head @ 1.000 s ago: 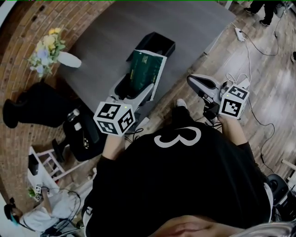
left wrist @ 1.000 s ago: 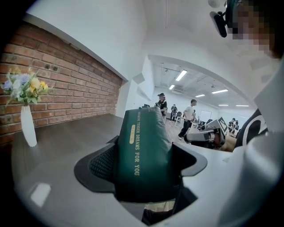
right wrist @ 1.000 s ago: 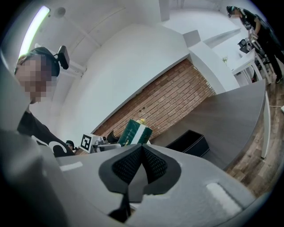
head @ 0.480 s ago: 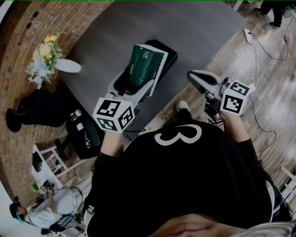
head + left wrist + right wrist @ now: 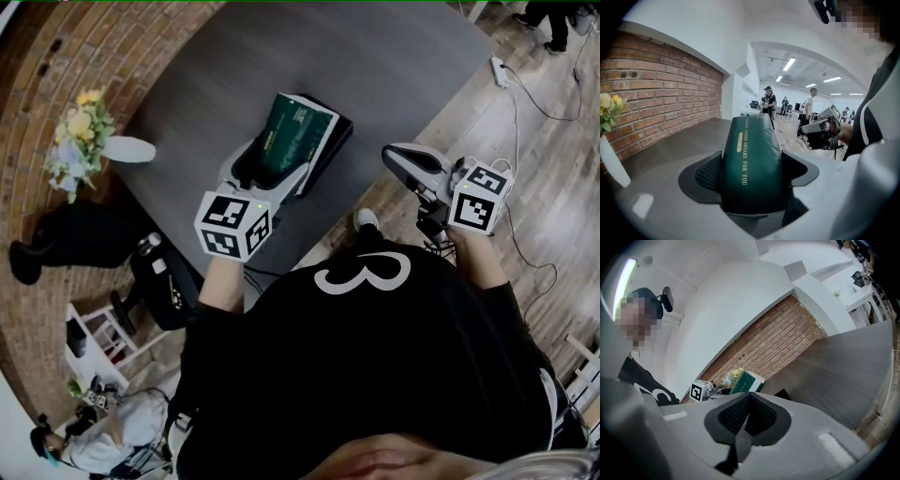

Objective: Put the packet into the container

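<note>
A dark green packet with gold print stands upright between the jaws of my left gripper, which is shut on its lower end. In the left gripper view the packet fills the gap between both black pads. Just behind and under the packet, an open black container sits on the grey table, mostly hidden by it. My right gripper hovers off the table's near right edge, shut and holding nothing. The right gripper view shows its pads pressed together, with the packet and container beyond.
A white vase of flowers lies at the table's left end against the brick wall. A black chair stands below the table's near edge. Cables and a power strip lie on the wooden floor at the right. People stand in the far room.
My left gripper has carried the packet forward, so it now overlaps the black container that lay clear beyond it. The right gripper has hardly moved.
</note>
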`<state>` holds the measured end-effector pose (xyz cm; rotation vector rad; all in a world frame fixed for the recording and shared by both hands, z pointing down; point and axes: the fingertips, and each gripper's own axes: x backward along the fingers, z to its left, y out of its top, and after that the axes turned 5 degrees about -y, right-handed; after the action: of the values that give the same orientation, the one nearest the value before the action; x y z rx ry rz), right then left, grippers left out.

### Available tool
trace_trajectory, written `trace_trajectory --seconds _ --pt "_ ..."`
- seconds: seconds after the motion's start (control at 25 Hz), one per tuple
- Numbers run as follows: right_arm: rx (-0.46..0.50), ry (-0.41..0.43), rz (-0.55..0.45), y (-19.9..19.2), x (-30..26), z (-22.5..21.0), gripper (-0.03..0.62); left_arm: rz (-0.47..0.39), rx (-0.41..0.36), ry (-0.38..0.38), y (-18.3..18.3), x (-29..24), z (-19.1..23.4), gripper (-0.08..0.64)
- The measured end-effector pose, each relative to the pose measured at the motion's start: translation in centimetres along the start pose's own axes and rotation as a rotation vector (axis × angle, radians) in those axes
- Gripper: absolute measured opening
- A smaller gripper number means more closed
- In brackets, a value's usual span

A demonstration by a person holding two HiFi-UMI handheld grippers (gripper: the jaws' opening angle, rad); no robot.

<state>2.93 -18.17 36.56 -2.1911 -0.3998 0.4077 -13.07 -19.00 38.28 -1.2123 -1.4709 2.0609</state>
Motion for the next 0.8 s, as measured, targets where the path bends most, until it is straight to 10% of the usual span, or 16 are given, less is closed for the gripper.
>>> trace_trajectory --seconds 0.8 --pt "-0.071 -0.065 0.045 -1.6 -0.4 -3.9 0.002 0.295 -0.074 -0.044 -7.6 -6.2 2.5 0.422"
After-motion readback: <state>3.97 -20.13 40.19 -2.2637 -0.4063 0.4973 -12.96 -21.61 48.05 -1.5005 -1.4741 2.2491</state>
